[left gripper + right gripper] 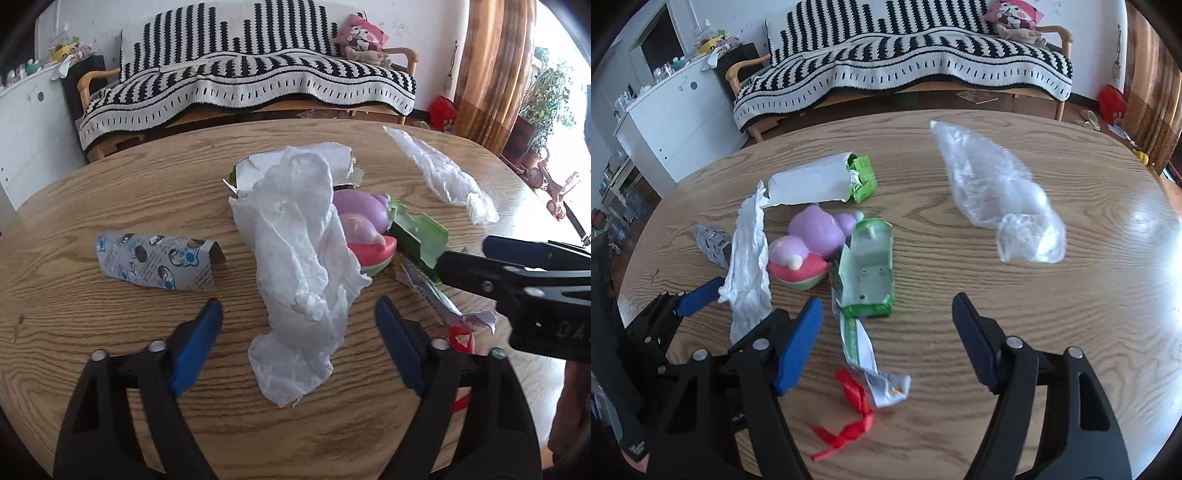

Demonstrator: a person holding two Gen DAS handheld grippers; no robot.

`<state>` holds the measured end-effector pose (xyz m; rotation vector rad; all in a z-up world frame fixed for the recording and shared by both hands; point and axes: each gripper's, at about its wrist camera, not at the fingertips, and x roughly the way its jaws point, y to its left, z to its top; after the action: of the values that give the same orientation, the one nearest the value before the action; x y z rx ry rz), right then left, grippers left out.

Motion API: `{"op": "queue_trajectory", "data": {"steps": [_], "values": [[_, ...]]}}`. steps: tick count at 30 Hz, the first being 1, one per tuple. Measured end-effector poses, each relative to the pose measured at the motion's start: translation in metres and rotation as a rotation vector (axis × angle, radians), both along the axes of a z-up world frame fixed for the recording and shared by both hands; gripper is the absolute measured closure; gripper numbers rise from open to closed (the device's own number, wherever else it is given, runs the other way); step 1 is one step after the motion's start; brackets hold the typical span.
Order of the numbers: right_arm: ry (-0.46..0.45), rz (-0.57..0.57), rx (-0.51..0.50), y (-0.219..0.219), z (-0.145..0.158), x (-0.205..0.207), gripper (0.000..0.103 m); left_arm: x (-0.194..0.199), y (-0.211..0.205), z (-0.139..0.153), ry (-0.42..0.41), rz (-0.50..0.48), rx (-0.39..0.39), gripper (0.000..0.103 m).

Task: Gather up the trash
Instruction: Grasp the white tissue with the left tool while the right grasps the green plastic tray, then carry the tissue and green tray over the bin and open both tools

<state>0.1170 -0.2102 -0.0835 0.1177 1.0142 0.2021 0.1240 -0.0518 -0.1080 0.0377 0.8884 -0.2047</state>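
Collection barely begun: both the left gripper (299, 325) and right gripper (886, 332) hover spread wide and empty over a wooden table (1034, 314) where crumpled tissue (299, 251), plastic bag (993, 195), torn green carton (871, 273) and red ribbon (853, 413) lie uncollected.

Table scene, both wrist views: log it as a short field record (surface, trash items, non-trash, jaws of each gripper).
surface: round wooden table
trash: white tissue; clear plastic bag; green carton; white torn box; printed wrapper; red ribbon
non-trash: purple toy
left gripper: jaws open, either side of the tissue's near end, holding nothing
right gripper: jaws open, holding nothing
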Motion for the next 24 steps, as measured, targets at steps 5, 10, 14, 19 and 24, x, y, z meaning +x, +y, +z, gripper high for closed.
{"op": "queue_trajectory", "data": {"steps": [5, 10, 14, 19, 24], "values": [[0.022, 0.024, 0.012, 0.003, -0.011, 0.010, 0.070, 0.002, 0.000, 0.000, 0.010, -0.001, -0.002, 0.055], [-0.010, 0.034, 0.019, 0.000, 0.002, -0.001, 0.070, -0.006, 0.001, 0.010, 0.005, 0.017, -0.022, 0.082], [-0.056, 0.024, 0.015, -0.014, 0.022, -0.023, 0.070, -0.019, 0.002, 0.028, -0.022, 0.014, -0.033, 0.084], [-0.101, -0.015, 0.002, -0.049, 0.044, -0.054, 0.070, -0.036, 0.002, 0.052, -0.059, 0.014, -0.039, 0.085], [-0.140, -0.111, -0.014, -0.112, 0.062, -0.099, 0.070, -0.053, -0.025, 0.075, -0.098, -0.047, -0.083, 0.085]]}}
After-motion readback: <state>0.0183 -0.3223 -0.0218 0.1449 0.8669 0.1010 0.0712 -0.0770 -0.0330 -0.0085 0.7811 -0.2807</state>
